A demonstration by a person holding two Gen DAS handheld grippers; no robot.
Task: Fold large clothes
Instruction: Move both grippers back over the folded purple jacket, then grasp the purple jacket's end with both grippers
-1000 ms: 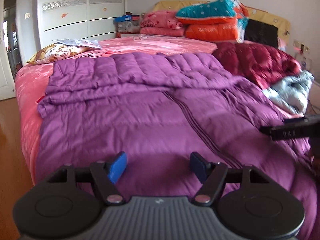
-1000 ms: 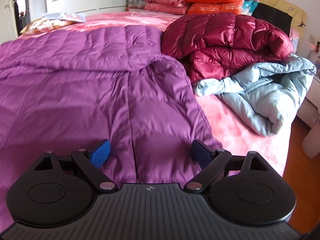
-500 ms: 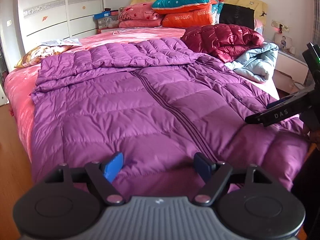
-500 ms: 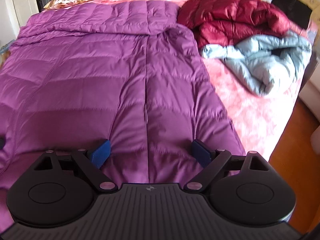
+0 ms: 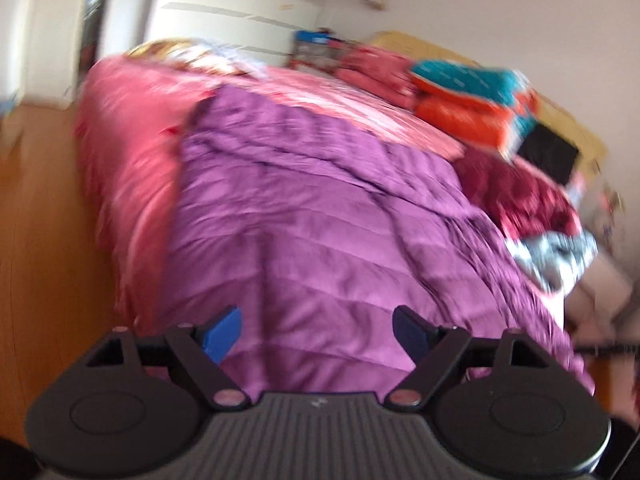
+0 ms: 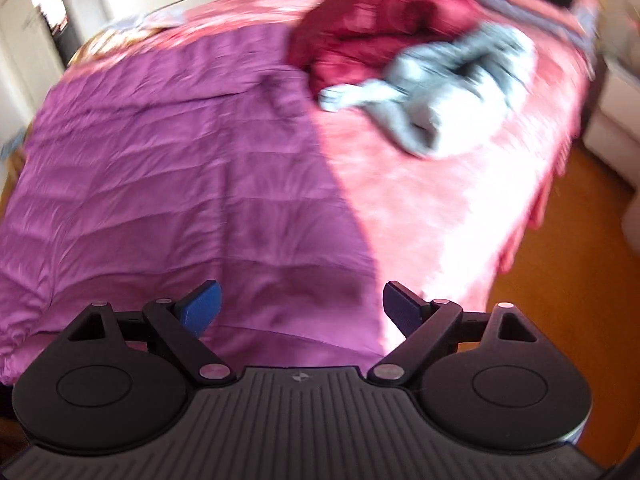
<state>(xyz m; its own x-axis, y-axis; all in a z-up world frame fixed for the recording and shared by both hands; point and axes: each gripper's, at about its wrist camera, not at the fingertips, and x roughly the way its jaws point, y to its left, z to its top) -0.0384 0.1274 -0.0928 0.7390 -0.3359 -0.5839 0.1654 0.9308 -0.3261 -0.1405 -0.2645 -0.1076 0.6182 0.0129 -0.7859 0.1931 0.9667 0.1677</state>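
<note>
Because the purple down coat (image 5: pixel 328 216) is long and bulky, it lies spread flat over the near half of the bed (image 6: pixel 460 200), its quilted panels facing up and its hem at the near edge, which gives a broad, even surface to fold on. Both grippers hover over that near hem without touching it. The left gripper (image 5: pixel 318 330) has its blue pads well apart, the jaws having just been opening, with nothing between them. The right gripper (image 6: pixel 300 306) also stands wide with no cloth pinched. My guess is they are spread to take a thick, puffy edge next. A dark red coat (image 6: pixel 372 24) and a grey one (image 6: pixel 448 88) sit heaped toward the far right of the bed, well apart from the folding area, likely waiting their turn.
</note>
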